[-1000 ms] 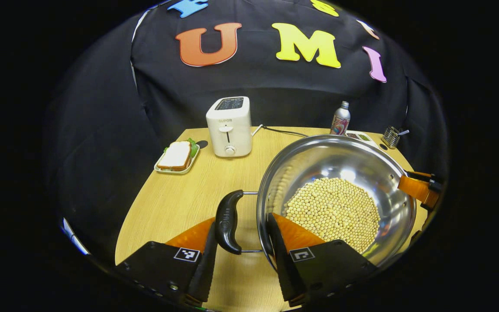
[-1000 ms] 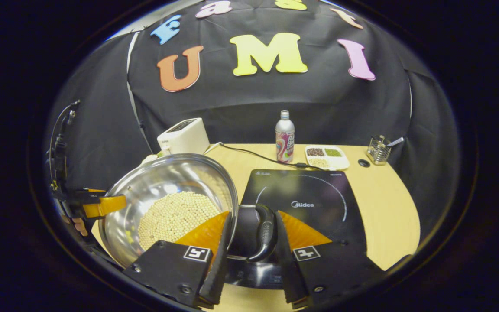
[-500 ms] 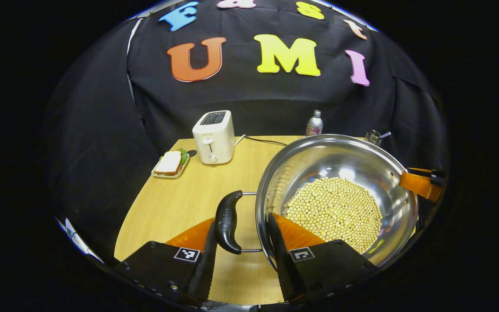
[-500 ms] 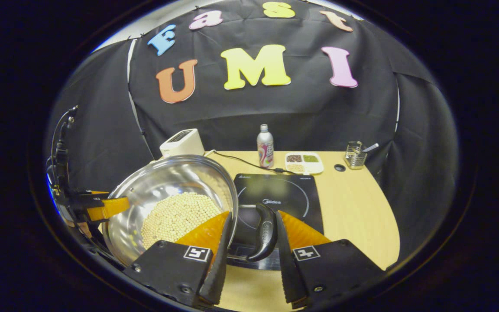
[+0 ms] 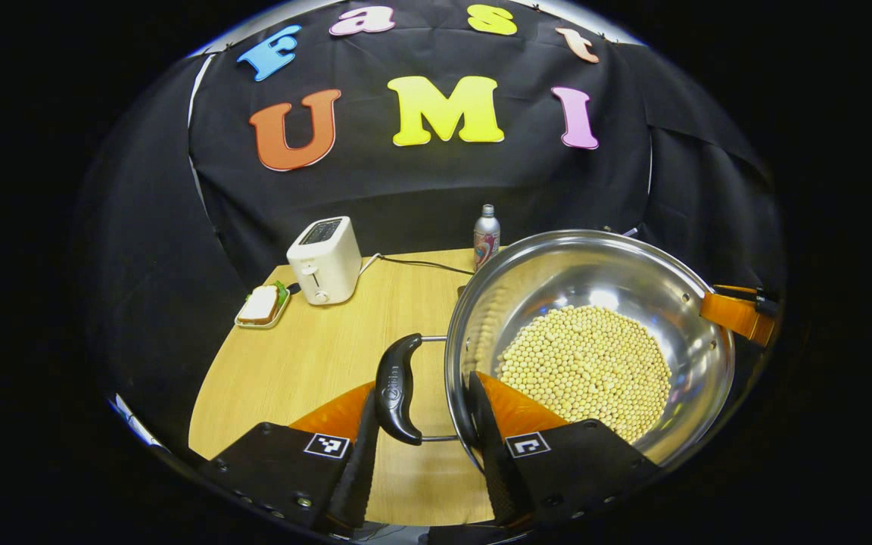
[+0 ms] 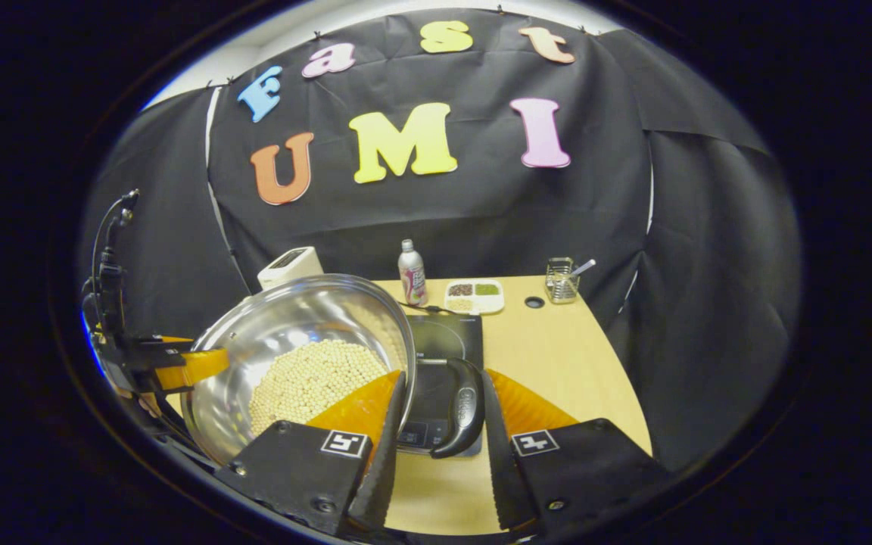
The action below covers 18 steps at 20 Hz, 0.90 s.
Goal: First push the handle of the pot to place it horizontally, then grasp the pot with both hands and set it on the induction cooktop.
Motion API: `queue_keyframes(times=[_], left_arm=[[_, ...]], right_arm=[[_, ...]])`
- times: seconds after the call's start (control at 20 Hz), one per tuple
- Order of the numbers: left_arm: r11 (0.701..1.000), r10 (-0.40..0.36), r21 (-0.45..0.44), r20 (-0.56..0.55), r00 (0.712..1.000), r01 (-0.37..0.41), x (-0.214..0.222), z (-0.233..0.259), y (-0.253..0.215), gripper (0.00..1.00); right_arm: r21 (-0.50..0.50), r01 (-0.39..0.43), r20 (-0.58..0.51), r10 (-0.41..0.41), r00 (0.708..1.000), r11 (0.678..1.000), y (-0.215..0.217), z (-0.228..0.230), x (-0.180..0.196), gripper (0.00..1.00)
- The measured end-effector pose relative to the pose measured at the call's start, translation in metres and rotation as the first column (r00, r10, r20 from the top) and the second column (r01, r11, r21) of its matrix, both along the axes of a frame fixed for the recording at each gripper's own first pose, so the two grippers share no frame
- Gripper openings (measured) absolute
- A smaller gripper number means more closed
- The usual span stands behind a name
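A steel pot (image 5: pixel 587 288) with soybeans (image 5: pixel 583 367) in it hangs in the air above the wooden table (image 5: pixel 307 363). My left gripper (image 5: pixel 422 390) is shut on its black side handle (image 5: pixel 396 386), one finger outside the handle and the other inside the pot's rim. In the right gripper view my right gripper (image 6: pixel 443 378) clamps the opposite black handle (image 6: pixel 466 405) the same way against the pot (image 6: pixel 292 318). The black induction cooktop (image 6: pixel 447 341) lies on the table below and beyond that handle. Each view shows the other gripper across the pot (image 5: pixel 739 314) (image 6: pixel 179 363).
A white toaster (image 5: pixel 324 260) and a sandwich on a tray (image 5: pixel 260 305) stand at the table's back left. A bottle (image 6: pixel 410 272), a compartment dish (image 6: pixel 474 295) and a wire holder (image 6: pixel 562 278) line the back edge behind the cooktop. A cord runs to the cooktop.
Both grippers have risen with the pot held between them; the table, toaster and cooktop now look smaller and farther below. The grips on the handles are unchanged.
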<state>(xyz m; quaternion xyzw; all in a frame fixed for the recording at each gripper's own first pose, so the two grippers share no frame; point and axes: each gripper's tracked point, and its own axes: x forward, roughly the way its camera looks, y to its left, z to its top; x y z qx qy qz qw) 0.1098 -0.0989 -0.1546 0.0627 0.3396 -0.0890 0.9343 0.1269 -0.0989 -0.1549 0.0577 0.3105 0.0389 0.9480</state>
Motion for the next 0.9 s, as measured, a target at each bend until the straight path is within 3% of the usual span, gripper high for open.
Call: queue_keyframes(times=[0.35,0.9], left_arm=[[1.000,-0.014,-0.003,-0.002,1.000,0.014,0.026,-0.007,-0.031,0.60],[1.000,-0.012,-0.019,-0.067,0.998,0.010,0.128,-0.078,-0.054,0.60]], right_arm=[[-0.010,0.016,0.015,-0.016,1.000,1.000,-0.028,-0.006,0.024,0.53],[-0.011,0.027,-0.029,-0.027,0.999,1.000,-0.037,-0.075,0.133,0.53]])
